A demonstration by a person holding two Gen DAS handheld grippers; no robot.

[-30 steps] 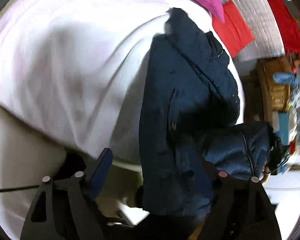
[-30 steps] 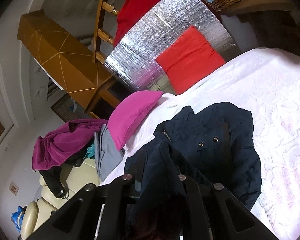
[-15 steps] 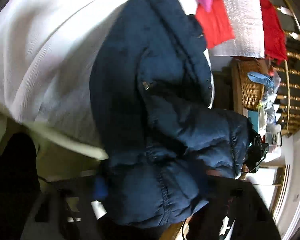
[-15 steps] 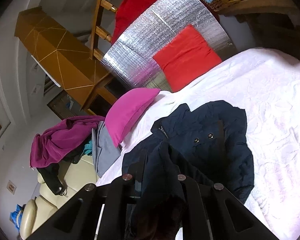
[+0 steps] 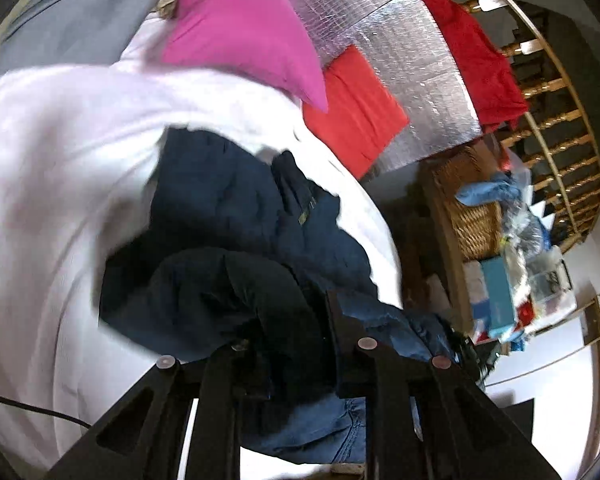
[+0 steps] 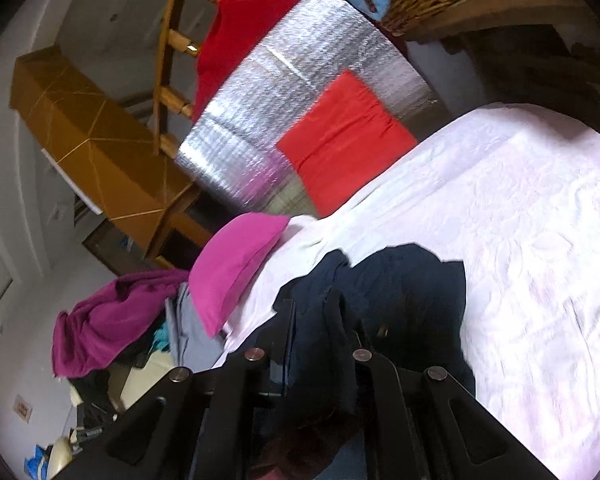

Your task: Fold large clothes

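A dark navy padded jacket (image 5: 236,216) lies bunched on the white bedspread (image 5: 60,168). It also shows in the right wrist view (image 6: 412,296) on the bedspread (image 6: 540,240). My left gripper (image 5: 296,320) is shut on a thick fold of the jacket, which bulges over its fingers. My right gripper (image 6: 320,320) is shut on a dark edge of the same jacket, which hangs between its fingers. The fingertips of both are hidden by cloth.
A pink pillow (image 5: 240,28) and a red cushion (image 5: 352,112) lie at the head of the bed against a silver foil panel (image 5: 380,52). A wicker basket (image 5: 476,216) and clutter stand beside the bed. A magenta garment (image 6: 112,320) lies on a chair.
My left gripper closed on the jacket and swung toward the head of the bed, carrying the fold over the jacket. My right gripper held its grip and shifted slightly.
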